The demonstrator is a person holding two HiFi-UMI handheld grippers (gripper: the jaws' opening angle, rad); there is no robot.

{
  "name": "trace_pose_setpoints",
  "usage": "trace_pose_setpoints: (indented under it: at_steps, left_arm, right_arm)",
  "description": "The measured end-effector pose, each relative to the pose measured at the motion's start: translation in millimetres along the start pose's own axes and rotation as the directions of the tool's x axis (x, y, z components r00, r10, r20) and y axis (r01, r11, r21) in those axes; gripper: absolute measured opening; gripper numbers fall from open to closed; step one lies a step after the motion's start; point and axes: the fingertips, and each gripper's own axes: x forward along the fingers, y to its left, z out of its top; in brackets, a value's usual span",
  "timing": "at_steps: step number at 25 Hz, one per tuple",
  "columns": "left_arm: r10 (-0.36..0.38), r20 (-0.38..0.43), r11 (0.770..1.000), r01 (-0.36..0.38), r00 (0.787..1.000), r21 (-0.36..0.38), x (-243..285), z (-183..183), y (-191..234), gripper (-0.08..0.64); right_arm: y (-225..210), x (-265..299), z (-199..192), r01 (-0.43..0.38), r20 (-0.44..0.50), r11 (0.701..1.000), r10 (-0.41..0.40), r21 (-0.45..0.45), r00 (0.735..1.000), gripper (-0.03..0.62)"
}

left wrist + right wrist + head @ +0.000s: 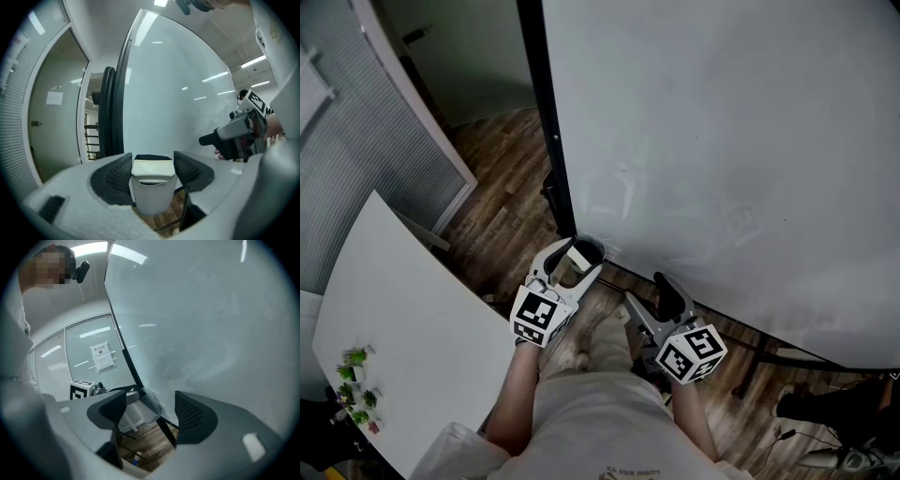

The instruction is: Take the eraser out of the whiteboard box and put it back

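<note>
Entry: eraser [151, 169] in whiteboard box [149, 199], lower-left corner of whiteboard [722, 141]. Left gripper [581, 251] jaws grasping it (right gripper [150, 411] jaws released, empty). Step, I judge: taking out; next needs a straight lift.

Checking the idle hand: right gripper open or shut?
Open. Right gripper pads stand well apart; nothing between them, only floor and whiteboard beyond.

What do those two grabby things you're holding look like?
Both the left gripper and the right gripper are light grey, with two jaws lined with black ribbed pads. Each carries a cube of black-and-white square markers.
</note>
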Motion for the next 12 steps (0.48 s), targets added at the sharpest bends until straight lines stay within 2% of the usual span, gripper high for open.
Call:
trace_pose_setpoints:
  at_steps: [5, 12]
  left_arm:
    - [0.018, 0.004, 0.999, -0.019, 1.0, 0.03, 0.3, 1.0, 1.3, 0.262]
    - [0.031, 0.031, 0.999, -0.032, 0.999, 0.033, 1.4, 2.8, 1.8, 0.265]
  right_arm:
    - [0.7, 0.2, 0.0, -0.003, 0.001, 1.0, 0.003, 0.003, 1.0, 0.328]
    - [-0.2, -0.2, 1.1, -0.001, 0.004, 1.0, 0.001, 0.004, 1.0, 0.325]
